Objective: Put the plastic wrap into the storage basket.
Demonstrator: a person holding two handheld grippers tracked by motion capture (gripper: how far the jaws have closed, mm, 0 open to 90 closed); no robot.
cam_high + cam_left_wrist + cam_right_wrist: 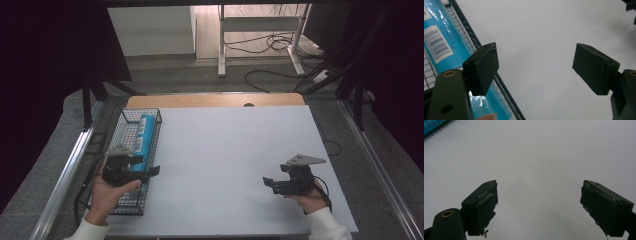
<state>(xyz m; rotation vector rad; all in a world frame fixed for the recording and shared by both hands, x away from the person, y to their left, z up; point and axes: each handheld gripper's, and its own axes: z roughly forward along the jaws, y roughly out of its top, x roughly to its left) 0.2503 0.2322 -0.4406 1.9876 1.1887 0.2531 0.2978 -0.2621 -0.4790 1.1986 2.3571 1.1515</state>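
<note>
Nearest the person, the left claw hangs over the near right edge of the wire basket, jaws spread wide and holding nothing. The right claw hovers over the bare white tabletop, equally wide and empty. Farther back, a blue tube lies lengthwise inside the basket.

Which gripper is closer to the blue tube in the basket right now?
Left. The left gripper hangs at the wire basket, beside the blue tube. The right gripper is far across the white table, on the opposite side.
</note>
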